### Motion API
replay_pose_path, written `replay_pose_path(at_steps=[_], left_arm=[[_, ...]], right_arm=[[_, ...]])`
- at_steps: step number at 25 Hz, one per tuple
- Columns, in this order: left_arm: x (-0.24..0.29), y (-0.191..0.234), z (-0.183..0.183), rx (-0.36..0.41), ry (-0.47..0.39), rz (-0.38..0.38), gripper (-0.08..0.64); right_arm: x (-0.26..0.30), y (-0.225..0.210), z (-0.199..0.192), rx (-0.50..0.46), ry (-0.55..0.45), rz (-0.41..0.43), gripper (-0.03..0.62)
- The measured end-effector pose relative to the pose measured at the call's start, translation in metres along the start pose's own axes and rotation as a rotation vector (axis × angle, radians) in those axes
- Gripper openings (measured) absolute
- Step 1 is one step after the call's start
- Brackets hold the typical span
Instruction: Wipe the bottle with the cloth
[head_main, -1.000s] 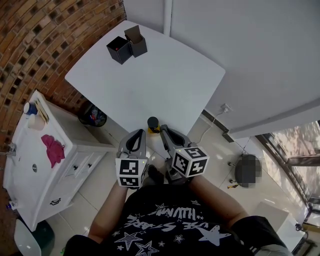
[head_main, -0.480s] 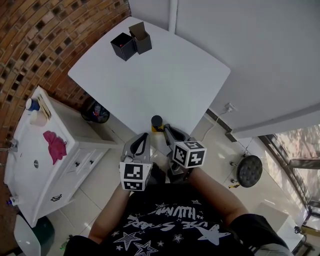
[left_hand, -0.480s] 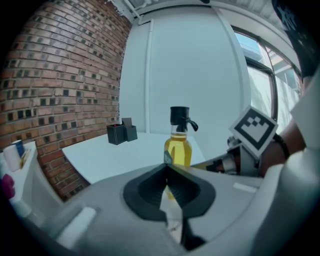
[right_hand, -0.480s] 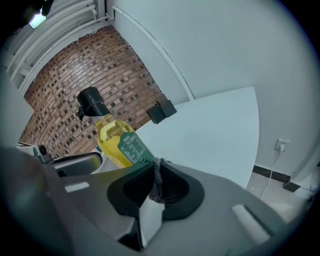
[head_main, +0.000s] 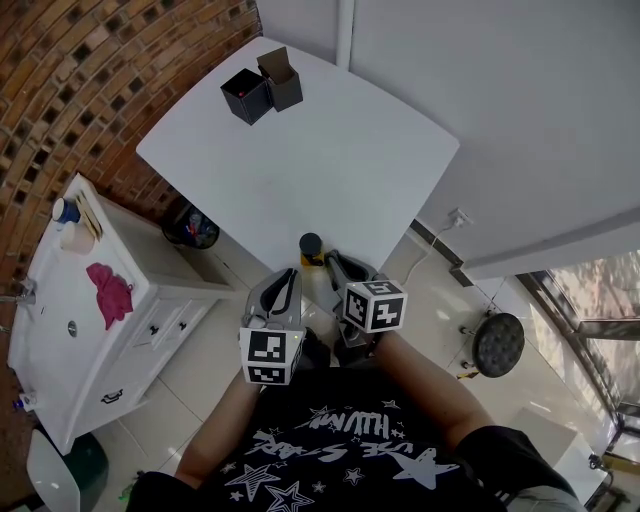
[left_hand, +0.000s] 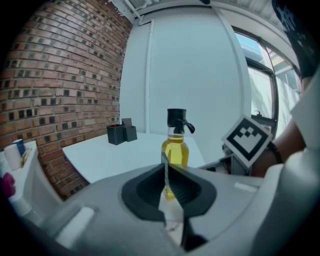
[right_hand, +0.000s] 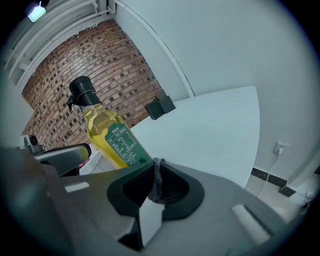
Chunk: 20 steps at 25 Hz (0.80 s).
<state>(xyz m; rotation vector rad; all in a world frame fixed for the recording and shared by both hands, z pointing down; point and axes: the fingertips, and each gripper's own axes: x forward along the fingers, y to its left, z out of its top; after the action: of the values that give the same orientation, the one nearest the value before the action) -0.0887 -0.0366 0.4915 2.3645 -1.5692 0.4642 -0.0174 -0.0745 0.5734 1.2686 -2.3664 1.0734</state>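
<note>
Bottle (head_main: 311, 246) stands at the near edge of the white surface (head_main: 330, 150), just ahead of the left hand-held gripper (head_main: 287, 274) and right hand-held gripper (head_main: 331, 260), both with jaws together on nothing evident. Likely best: fetch the pink cloth (head_main: 110, 292) off the side cabinet (head_main: 145, 268), then steady the bottle low before wiping.

1 bottle (head_main: 311, 244), 2 blk boxes (head_main: 245, 97), 1 tabletop (head_main: 330, 150), 1 cabinet (head_main: 60, 335), 1 pink cloth (head_main: 110, 291), 2 grippers: left gripper (head_main: 288, 271), right gripper (head_main: 331, 256).
</note>
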Motion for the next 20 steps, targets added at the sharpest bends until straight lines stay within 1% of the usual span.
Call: replay_pose_path(at_steps=[2,3,5,6,8,10,13,20], left_arm=[[-0.002,-0.007,0.001,-0.03,0.001,-0.021,0.02],[-0.002,-0.011,0.002,-0.045,-0.002,-0.037,0.042],[-0.001,-0.021,0.001,-0.057,0.001,-0.067,0.188],[0.002,-0.025,0.0,-0.054,0.005,-0.074,0.227],[0.01,-0.028,-0.002,-0.04,0.016,-0.063,0.309],[0.018,-0.024,-0.003,-0.014,0.026,-0.022,0.349],[0.032,-0.018,0.001,0.007,0.036,0.049,0.353],[0.055,-0.012,0.005,0.022,0.074,0.147,0.35]], right_arm=[[-0.006,-0.006,0.007,0.004,-0.021,-0.012,0.035],[-0.009,-0.009,0.01,0.008,-0.034,-0.018,0.035],[-0.017,-0.016,0.018,0.008,-0.055,-0.027,0.035],[-0.021,-0.02,0.022,0.004,-0.063,-0.032,0.035],[-0.028,-0.027,0.029,-0.005,-0.078,-0.041,0.035],[-0.033,-0.034,0.036,-0.003,-0.096,-0.053,0.035],[-0.039,-0.041,0.046,0.007,-0.119,-0.059,0.035],[-0.043,-0.04,0.059,-0.013,-0.133,-0.027,0.035]])
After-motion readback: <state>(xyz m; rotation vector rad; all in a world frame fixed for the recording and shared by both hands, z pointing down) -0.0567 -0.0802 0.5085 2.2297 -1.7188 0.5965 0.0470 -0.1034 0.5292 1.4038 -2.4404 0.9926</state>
